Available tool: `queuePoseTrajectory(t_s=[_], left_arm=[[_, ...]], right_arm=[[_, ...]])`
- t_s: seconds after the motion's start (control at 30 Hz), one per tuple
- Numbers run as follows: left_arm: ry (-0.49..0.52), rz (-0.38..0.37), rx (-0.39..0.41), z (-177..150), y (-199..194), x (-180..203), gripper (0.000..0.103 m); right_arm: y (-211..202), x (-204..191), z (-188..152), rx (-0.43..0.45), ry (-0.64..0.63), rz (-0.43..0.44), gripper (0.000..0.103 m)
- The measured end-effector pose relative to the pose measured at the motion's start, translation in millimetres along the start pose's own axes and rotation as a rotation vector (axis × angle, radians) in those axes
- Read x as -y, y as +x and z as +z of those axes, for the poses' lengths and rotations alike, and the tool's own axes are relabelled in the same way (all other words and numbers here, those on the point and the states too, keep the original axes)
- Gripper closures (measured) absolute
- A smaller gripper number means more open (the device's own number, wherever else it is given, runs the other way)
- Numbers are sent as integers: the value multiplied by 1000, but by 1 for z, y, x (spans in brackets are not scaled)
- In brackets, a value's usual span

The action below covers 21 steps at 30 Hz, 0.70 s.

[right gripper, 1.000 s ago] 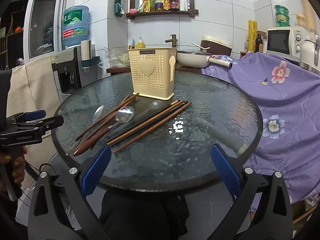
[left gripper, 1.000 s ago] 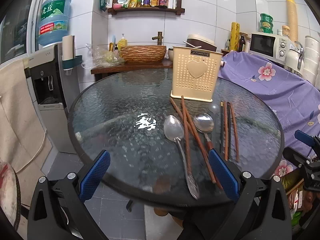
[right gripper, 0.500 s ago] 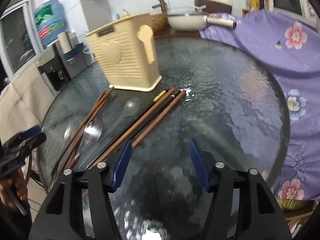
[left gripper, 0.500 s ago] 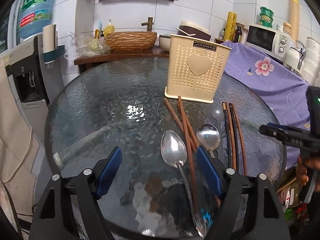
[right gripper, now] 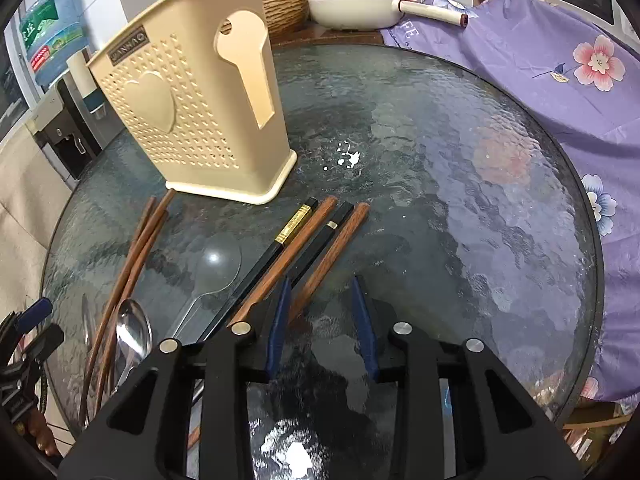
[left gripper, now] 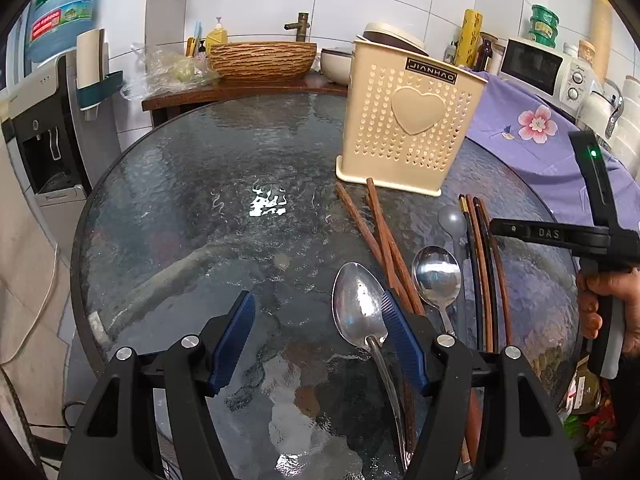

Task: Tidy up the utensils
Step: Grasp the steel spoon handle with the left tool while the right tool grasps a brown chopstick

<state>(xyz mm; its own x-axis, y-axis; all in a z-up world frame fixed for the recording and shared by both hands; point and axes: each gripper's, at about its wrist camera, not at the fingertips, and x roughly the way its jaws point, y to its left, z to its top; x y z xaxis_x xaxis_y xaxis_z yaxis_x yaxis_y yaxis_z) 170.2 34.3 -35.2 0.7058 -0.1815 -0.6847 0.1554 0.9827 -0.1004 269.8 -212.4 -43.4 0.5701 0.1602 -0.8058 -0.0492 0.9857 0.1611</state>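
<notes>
A cream perforated utensil holder (left gripper: 412, 136) (right gripper: 192, 112) stands upright on the glass table. In front of it lie a large metal spoon (left gripper: 358, 312), a smaller metal spoon (left gripper: 436, 276), a clear plastic spoon (right gripper: 216, 268), two brown chopsticks (left gripper: 384, 240) and several more chopsticks (right gripper: 312, 236). My left gripper (left gripper: 318, 312) is closing, with the large spoon's neck between its jaws, close to the right pad (left gripper: 402, 344). My right gripper (right gripper: 321, 292) is closing too, and the rightmost brown chopstick (right gripper: 336, 248) runs in between its pads. I see neither pair pressing.
The round glass table (left gripper: 180, 208) ends close below both grippers. A purple flowered cloth (right gripper: 540, 60) covers the counter on the right, with a microwave (left gripper: 536, 64) and a pan (right gripper: 352, 8). A water dispenser (left gripper: 48, 140) stands to the left. A hand (left gripper: 604, 300) holds the right gripper.
Both grippers have come forward over the table, tilted down and narrowed their jaws. The left now straddles the large spoon. The right has swung in over the chopsticks.
</notes>
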Motion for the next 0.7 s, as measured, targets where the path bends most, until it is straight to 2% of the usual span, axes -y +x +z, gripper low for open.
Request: queuePoseTrajectory(t_s=[0.3,0.57,0.7], left_arm=[[12,-15,-13,2,8,7,39],[20,-5,-29,1,12,10,39],[34,4,-38,3,14,15,39]], right_arm=[[10,1,12,-31,-10,-17,83],[24,5,37,-66,-27,-33,87],[27,8,42,-68,-28,-11,88]])
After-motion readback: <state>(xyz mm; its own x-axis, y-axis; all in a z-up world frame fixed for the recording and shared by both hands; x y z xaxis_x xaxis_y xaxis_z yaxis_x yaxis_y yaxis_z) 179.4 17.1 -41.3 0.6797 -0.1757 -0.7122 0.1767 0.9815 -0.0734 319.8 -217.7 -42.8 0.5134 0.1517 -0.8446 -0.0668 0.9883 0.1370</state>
